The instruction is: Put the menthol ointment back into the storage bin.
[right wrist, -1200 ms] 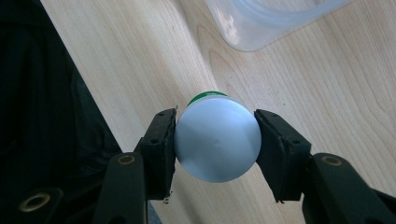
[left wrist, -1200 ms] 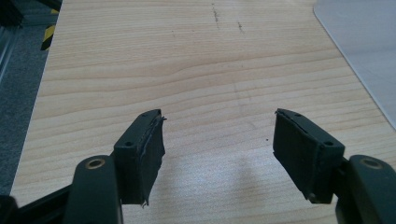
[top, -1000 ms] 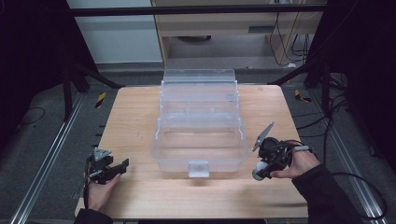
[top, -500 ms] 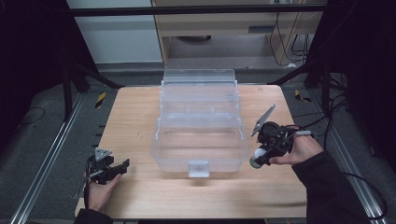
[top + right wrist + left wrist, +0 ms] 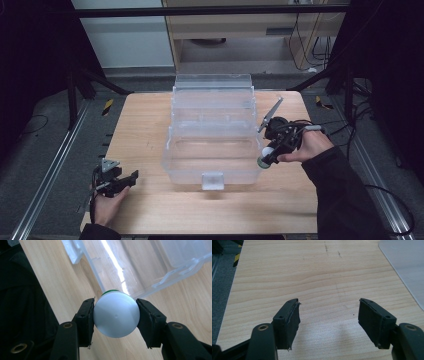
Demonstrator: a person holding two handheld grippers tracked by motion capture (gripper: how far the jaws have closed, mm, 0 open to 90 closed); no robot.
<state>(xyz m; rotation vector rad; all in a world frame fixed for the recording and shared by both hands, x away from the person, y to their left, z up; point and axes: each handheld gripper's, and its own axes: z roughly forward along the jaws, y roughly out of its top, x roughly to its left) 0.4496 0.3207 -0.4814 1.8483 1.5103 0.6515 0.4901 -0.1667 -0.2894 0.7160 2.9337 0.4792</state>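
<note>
Lifted toward 12 o'clock, right gripper (image 5: pixel 266 156) clenches a white-capped bottle (image 5: pixel 116 314), body hidden behind cap, axis pointing away; left gripper (image 5: pixel 329 322) released

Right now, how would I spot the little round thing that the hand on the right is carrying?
Find the clear plastic box in the middle of the wooden table. At its right front corner the right gripper clamps a small container. Its domed white end and thin green rim set it apart from everything else there.
</note>
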